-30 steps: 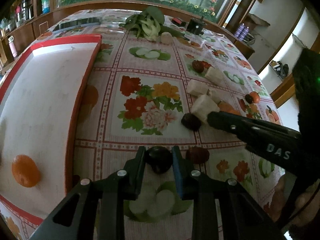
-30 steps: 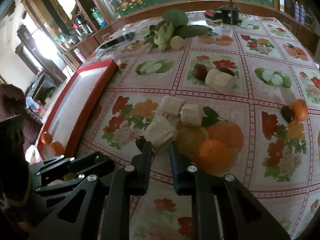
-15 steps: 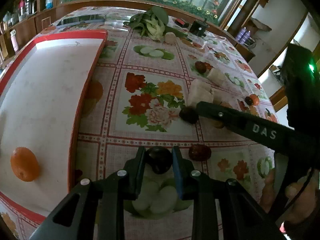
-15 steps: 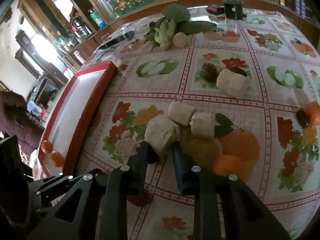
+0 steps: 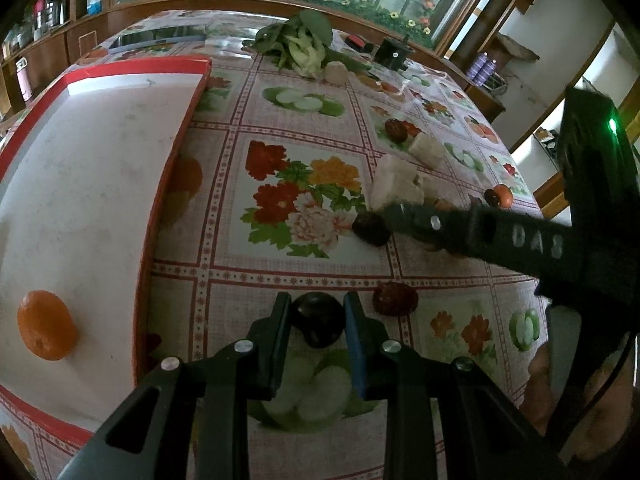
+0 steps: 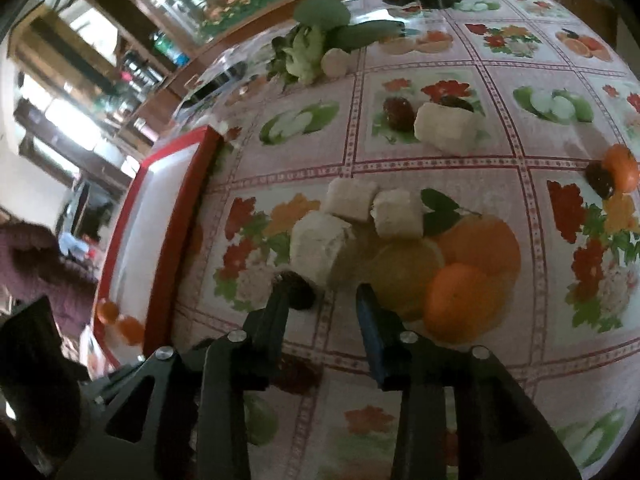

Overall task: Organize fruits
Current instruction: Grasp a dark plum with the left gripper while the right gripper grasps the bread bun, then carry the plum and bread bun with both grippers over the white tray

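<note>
- Dark fruit [image 5: 319, 319]: round, glossy, near-black; it sits between the jaws of the left gripper [image 5: 318, 316], which are closed on it, low over the tabletop [image 5: 224, 184] just beside the red-rimmed tray [image 5: 172, 160].
- Second dark fruit [image 6: 298, 289]: small, dull, wrinkled; it lies on the tabletop touching the left jaw of the right gripper [image 6: 322, 294] and against a pale cube [image 6: 320, 246].
- Right gripper: its jaws have just been opening and stand apart; nothing is pressed between them, the fruit being at one jaw only.
- Reddish fruit [image 5: 395, 298]: lies free on the tabletop just right of the left gripper.
- Other fruit: one orange [image 5: 46, 330] rests in the tray; another [image 6: 460, 300] lies on the cloth near the right gripper, easily confused with the printed oranges.
- Risk, left: a round, smooth fruit may slip from the jaws on the way to the tray, judged from its gloss.
- Risk, right: closing off-centre could push the small fruit aside or pinch the cube instead, since the two touch.
- Risk, both: the grippers work close together; crossing paths could knock the reddish fruit away.
</note>
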Demonstrator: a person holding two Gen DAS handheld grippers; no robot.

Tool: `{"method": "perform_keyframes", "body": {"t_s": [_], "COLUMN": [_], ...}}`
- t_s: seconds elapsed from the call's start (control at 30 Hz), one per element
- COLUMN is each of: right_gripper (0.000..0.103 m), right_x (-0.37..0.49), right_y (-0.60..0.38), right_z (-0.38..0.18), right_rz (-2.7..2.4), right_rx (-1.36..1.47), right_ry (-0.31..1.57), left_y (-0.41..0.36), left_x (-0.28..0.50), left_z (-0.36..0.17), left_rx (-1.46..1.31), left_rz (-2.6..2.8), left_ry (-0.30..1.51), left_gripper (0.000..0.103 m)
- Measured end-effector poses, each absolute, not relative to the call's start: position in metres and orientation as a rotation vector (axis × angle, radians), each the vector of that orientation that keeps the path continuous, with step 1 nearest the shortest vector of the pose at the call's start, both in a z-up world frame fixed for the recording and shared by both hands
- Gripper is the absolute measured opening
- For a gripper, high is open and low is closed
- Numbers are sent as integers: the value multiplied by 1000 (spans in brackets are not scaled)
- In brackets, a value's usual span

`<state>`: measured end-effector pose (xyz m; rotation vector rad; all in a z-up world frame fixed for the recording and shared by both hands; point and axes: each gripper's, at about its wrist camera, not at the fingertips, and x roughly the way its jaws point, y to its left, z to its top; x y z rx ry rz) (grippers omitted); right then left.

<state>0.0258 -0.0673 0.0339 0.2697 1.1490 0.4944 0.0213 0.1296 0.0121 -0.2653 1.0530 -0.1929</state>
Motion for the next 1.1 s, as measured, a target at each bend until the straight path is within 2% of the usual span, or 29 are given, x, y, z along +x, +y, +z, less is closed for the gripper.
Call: {"method": "perform_keyframes", "body": {"t_s": [0.07,0.13,0.2,0.27,0.3,0.8,1.1], "right_gripper": [36,48,49,44,33,32,32], "right_x": [31,36,37,37,37,-17,-30], "right_y": [-63,-58,-55,-53,-54,-93,-80], "right_z": [35,33,32,32,30,50,61], "right_rz": [457,419,396,381,374,384,425], "right_rx": [268,261,255,256,257,190,171], "right_ry": [1144,1161,1147,1130,1128,1029,1006], "left_y": [130,130,131,132,132,126,132], "left_x": [21,21,21,21,21,5,-2], "left_z": [12,12,11,11,11,20,36], "left_rx": [-261,-262,-269,-274,-274,-267,-276], "left_rz": [-197,-201,-204,-208,-209,-261,-260], "left_ry": [1052,1052,1052,1052,1051,1011,983], "left_gripper": [29,29,29,29,29,29,29]}}
